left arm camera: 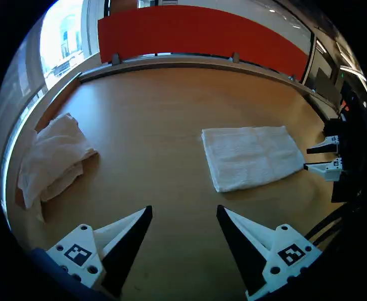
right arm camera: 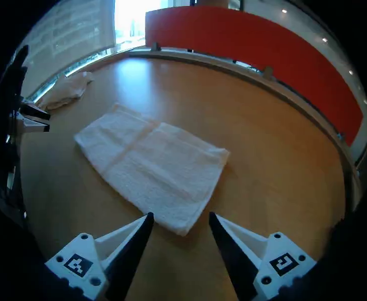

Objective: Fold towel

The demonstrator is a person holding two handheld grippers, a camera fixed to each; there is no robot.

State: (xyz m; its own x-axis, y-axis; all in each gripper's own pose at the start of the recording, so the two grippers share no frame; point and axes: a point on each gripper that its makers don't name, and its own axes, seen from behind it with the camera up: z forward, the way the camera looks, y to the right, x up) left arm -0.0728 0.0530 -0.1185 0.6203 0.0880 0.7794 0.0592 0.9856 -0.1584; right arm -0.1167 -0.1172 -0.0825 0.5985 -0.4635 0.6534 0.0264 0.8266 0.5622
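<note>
A white towel [left arm camera: 251, 156] lies flat on the wooden table [left arm camera: 163, 110], folded into a rectangle. In the right gripper view the same towel [right arm camera: 153, 163] stretches away from me, and its near corner sits just between the tips of my open right gripper [right arm camera: 180, 215]. From the left gripper view, the right gripper [left arm camera: 320, 159] stands open at the towel's right edge. My left gripper [left arm camera: 183, 208] is open and holds nothing, hovering over bare table a little short of the towel. The left gripper [right arm camera: 33, 119] also appears at the far left of the right gripper view.
A second white towel [left arm camera: 53, 158] lies crumpled near the table's left edge, also seen far off as a crumpled towel [right arm camera: 65, 89]. An orange panel [left arm camera: 198, 35] and a raised rail run along the table's back edge. Windows stand behind.
</note>
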